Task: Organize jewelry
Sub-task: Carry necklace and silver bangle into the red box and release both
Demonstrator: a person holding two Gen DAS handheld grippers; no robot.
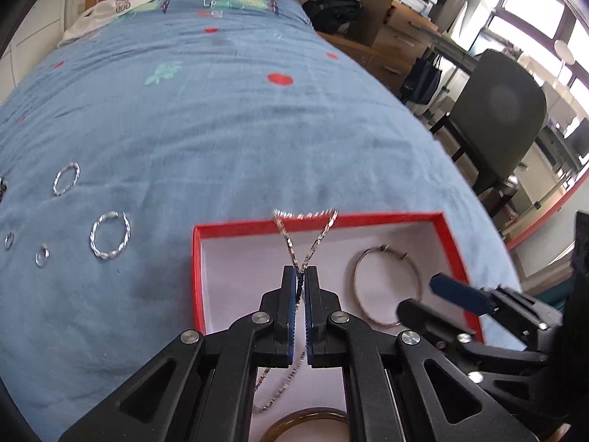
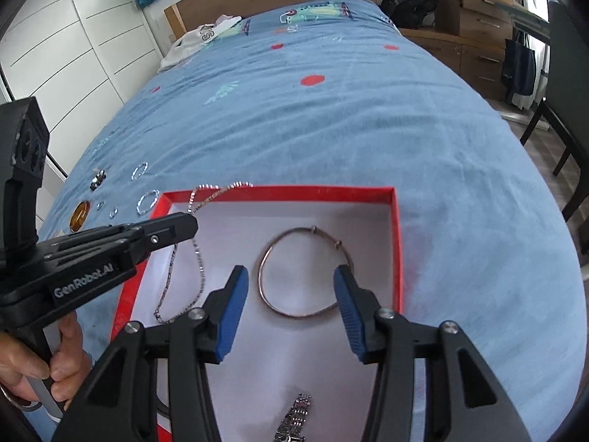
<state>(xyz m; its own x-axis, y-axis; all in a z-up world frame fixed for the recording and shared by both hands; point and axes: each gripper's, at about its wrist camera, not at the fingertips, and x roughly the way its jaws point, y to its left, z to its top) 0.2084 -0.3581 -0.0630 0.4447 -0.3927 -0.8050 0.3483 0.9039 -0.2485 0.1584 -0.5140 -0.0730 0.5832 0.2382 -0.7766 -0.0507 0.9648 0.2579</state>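
The left claw point(image 1: 301, 276) is pinching a thin silver chain necklace point(image 1: 316, 235), its fingers pressed together on two crossing strands; the loop rises past the far rim of the red box point(image 1: 405, 217), low in the frame, and the chain's tail trails onto the white box floor. The right claw point(image 2: 291, 276) stands spread and empty above a thin round bangle point(image 2: 272, 302) lying flat mid-box. A metal link band point(image 2: 294, 416) lies at the bottom edge. Twisted silver hoops point(image 1: 109, 235) and small rings point(image 1: 41, 256) rest on the blue bed point(image 1: 221, 118), left of the box.
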